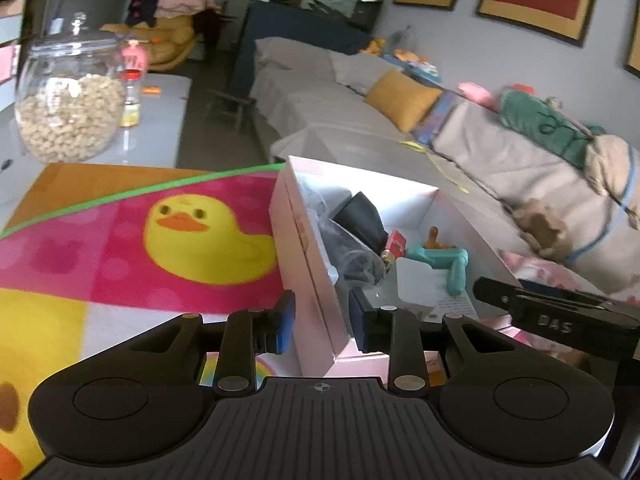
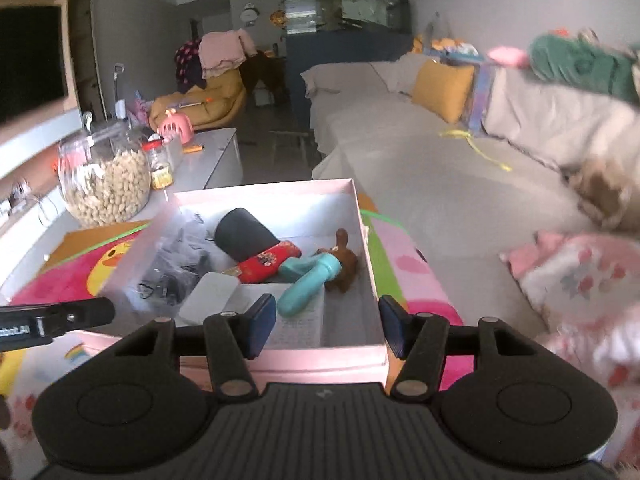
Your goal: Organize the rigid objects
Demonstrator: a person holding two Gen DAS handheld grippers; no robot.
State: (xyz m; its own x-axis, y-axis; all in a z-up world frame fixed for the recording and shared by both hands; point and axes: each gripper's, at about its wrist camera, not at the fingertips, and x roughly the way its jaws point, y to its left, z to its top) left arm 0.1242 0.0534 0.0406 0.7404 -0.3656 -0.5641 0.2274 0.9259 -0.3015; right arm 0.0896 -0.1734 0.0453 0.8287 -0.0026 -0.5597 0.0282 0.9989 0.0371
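left wrist view: left gripper [image 1: 322, 322] low at the near left corner of the pink box [image 1: 308, 280], blue pads spread a little, one on each side of the box's left wall, not clearly pressing it; hard to tell through the blur whether either pad touches. box open on top, resting on a bright duck mat [image 1: 120, 248], with the right gripper [image 1: 560, 320] reaching in from the right edge. inside the box: dark plastic-wrapped bundle [image 1: 352, 256] along the left wall, black pouch [image 1: 360, 216] toward the far side, red case [image 1: 396, 242] near the middle, teal tool [image 1: 444, 264] toward the right, white card [image 1: 420, 284] at the near edge. beyond the mat's far left corner, glass jar [image 1: 70, 104] of pale pieces on a grey table [image 1: 160, 120]. grey sofa [image 1: 360, 120] behind, with a yellow cushion [image 1: 400, 98].

right wrist view: right gripper [image 2: 328, 328] hovering over the box's [image 2: 280, 360] near right corner, fingers spread wide, nothing between the pads but open box and the right wall's near end. left pad above the white card [image 2: 208, 300], right pad just outside the right wall. teal tool [image 2: 308, 284] lying slantwise mid-box, brown toy [image 2: 344, 264] touching its far end by the right wall, red case [image 2: 268, 264] and black pouch [image 2: 244, 232] behind it. left gripper's [image 2: 60, 320] dark arm at the left edge.
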